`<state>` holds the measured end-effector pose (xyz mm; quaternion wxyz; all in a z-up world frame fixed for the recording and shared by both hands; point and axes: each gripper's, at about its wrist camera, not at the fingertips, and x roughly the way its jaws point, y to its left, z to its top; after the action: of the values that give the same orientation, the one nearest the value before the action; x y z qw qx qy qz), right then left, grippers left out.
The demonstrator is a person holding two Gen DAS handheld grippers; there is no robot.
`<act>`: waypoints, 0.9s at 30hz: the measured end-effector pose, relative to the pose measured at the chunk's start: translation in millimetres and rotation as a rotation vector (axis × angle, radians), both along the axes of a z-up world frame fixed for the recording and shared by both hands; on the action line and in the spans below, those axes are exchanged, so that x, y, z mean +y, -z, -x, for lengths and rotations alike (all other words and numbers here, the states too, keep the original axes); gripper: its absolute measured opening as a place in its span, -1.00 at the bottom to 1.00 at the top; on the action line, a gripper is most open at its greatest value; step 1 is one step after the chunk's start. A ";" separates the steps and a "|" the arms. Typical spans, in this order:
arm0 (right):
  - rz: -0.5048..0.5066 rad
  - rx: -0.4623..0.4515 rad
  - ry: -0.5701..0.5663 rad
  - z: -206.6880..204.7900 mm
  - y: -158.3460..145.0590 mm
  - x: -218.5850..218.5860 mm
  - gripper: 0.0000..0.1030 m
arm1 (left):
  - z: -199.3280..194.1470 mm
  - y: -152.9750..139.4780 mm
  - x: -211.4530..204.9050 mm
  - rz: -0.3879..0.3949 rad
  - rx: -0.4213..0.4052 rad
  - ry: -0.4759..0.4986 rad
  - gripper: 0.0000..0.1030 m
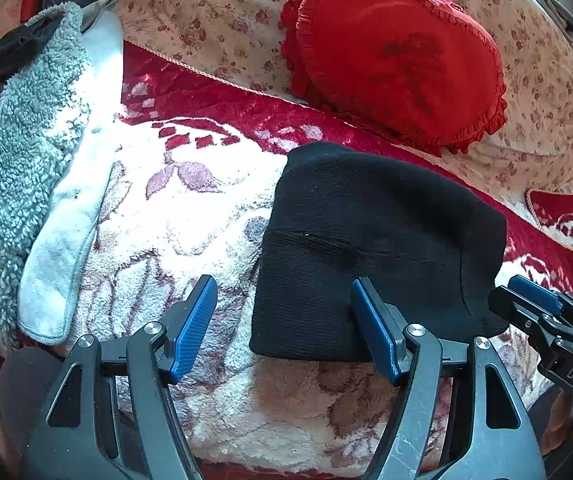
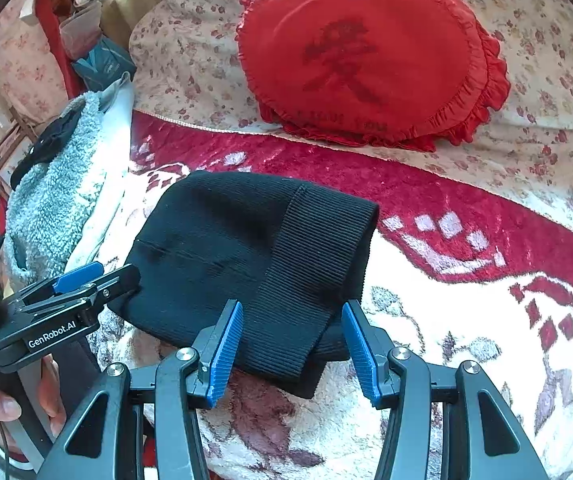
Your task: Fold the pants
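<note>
The black knit pants [image 1: 370, 240] lie folded into a compact bundle on the fleece blanket; in the right wrist view the pants [image 2: 246, 252] show their ribbed waistband on the right. My left gripper [image 1: 284, 328] is open and empty, just in front of the bundle's near left edge. My right gripper [image 2: 292, 344] is open and empty, its blue fingers either side of the near waistband corner, apart from the cloth. The right gripper shows at the right edge of the left view [image 1: 534, 296]; the left gripper shows at the left of the right view [image 2: 86, 276].
A red and white floral fleece blanket [image 1: 190, 208] covers the bed. A red heart-shaped frilled pillow [image 1: 398, 56] lies behind the pants on a floral quilt [image 1: 206, 12]. A grey fluffy garment [image 1: 18, 136] lies at the left.
</note>
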<state>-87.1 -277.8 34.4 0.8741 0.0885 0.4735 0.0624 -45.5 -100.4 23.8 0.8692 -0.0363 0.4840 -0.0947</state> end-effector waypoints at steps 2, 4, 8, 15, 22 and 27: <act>-0.003 -0.001 0.010 0.5 0.2 -1.8 -0.02 | -0.3 0.6 0.0 0.003 0.004 0.002 0.35; -0.007 0.001 0.013 0.3 0.8 -2.4 -0.01 | -0.7 1.5 -0.4 0.000 0.012 0.002 0.35; -0.009 0.005 0.011 0.5 2.0 -1.4 0.02 | -1.0 2.5 0.9 0.005 0.018 -0.003 0.35; -0.027 0.013 0.034 1.3 5.7 -8.2 0.03 | -1.5 5.2 1.5 0.010 0.027 0.001 0.35; -0.067 0.026 0.050 -1.1 8.8 -12.6 0.07 | -3.5 7.1 1.4 0.014 0.034 0.002 0.35; -0.077 0.034 0.055 -2.3 12.0 -13.0 0.09 | -7.0 7.8 2.9 0.021 0.042 0.010 0.35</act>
<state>-84.8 -290.8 22.4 0.8632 0.1358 0.4831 0.0550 -38.5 -97.5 16.0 0.8578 -0.0453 0.5015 -0.1033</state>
